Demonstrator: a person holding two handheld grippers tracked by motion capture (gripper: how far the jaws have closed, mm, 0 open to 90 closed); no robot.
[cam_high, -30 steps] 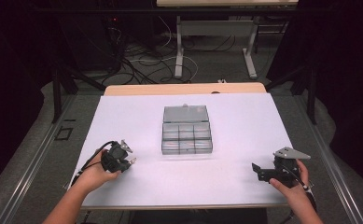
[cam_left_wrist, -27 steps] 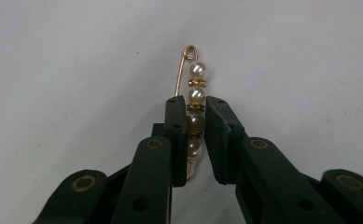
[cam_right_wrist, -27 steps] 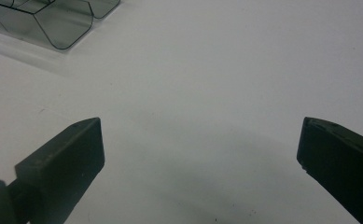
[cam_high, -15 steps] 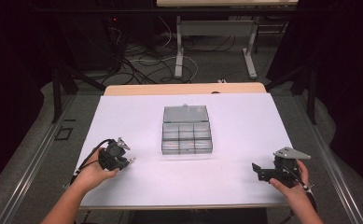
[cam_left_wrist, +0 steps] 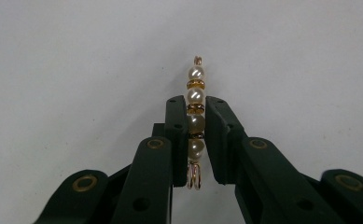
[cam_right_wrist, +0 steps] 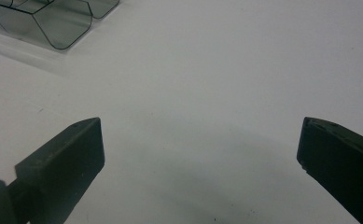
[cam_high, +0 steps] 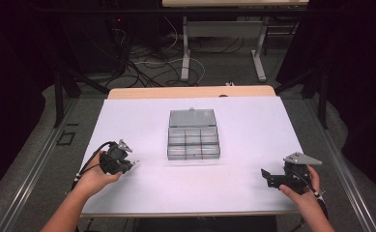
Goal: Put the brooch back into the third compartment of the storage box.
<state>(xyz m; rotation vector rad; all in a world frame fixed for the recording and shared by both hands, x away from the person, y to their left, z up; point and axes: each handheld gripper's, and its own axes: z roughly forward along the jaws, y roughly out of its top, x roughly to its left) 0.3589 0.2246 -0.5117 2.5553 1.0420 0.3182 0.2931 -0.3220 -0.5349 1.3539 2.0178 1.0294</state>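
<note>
A short string of pearl beads with gold spacers (cam_left_wrist: 195,116) is pinched between the black jaws of my left gripper (cam_left_wrist: 195,105), which is shut on it; its upper beads and a gold loop stick out past the tips. In the high view that left gripper (cam_high: 127,163) sits at the table's front left, held by a hand. My right gripper (cam_high: 265,175) rests at the front right, open with nothing between its fingers (cam_right_wrist: 67,154). A clear compartment box (cam_high: 193,139) with its lid folded back stands mid-table between them.
The white table top (cam_high: 253,125) spreads around the box, and a corner of the box (cam_right_wrist: 53,23) shows in the right gripper view. Behind the table are a wooden edge (cam_high: 190,92), cables and table legs on the floor.
The left hand and its gripper have drifted slightly left and toward the front edge. The right gripper has stayed put.
</note>
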